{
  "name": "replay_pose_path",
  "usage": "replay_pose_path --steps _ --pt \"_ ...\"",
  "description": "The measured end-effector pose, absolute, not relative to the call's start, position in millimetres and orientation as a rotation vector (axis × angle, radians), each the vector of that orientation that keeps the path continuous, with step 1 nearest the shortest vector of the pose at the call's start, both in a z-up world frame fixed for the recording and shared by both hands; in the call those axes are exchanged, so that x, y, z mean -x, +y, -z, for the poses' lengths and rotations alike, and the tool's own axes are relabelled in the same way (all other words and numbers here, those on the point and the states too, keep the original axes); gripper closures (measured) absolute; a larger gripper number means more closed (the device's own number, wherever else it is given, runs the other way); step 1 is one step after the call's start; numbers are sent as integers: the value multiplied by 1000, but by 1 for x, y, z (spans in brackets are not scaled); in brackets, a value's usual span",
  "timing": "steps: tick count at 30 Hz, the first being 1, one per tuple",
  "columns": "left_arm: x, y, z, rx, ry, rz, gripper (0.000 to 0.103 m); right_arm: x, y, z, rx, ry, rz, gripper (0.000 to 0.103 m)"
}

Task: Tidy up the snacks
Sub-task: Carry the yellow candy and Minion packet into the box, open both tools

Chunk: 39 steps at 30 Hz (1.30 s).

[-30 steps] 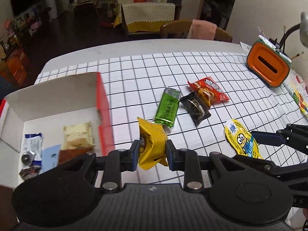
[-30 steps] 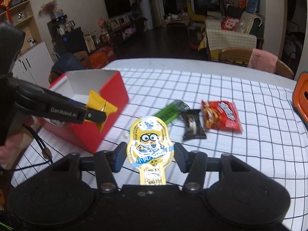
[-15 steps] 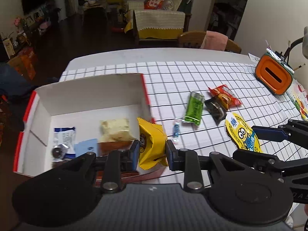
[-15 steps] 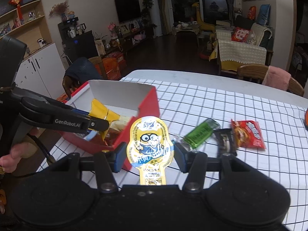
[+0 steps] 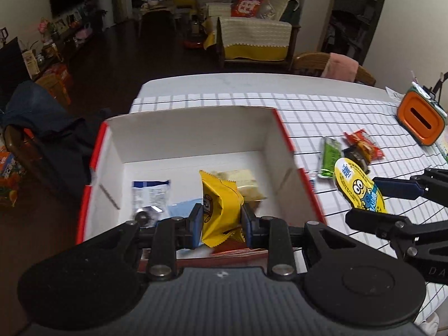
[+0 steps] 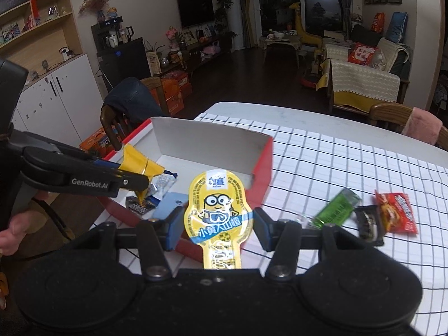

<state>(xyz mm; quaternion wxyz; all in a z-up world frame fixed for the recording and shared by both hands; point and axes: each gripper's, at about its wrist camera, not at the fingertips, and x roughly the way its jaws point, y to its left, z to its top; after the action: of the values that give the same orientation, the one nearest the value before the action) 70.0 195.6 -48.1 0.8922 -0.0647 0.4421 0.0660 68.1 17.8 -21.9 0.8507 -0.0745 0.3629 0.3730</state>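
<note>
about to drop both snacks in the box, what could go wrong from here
1. The left tongs and right tongs sit close together at the box's near corner; they might bump if both go in at once.
2. The minion snack hangs beside the box's red wall, not over it, so letting go now could drop it on the table.

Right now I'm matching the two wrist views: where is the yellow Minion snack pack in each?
Left wrist: yellow Minion snack pack at right, in the right gripper.
Right wrist: centre foreground, between its fingers.
Shared landmark: red-and-white box.
</note>
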Motion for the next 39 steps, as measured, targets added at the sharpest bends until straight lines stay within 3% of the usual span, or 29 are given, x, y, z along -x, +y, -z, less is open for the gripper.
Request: replay_pose_path --steps 15,39 --pt "-77 268 79 124 979 -213 75 -99 100 55 221 853 -756 51" --pt "-118 263 131 -31 1126 -167 75 -132 156 110 373 984 -731 51"
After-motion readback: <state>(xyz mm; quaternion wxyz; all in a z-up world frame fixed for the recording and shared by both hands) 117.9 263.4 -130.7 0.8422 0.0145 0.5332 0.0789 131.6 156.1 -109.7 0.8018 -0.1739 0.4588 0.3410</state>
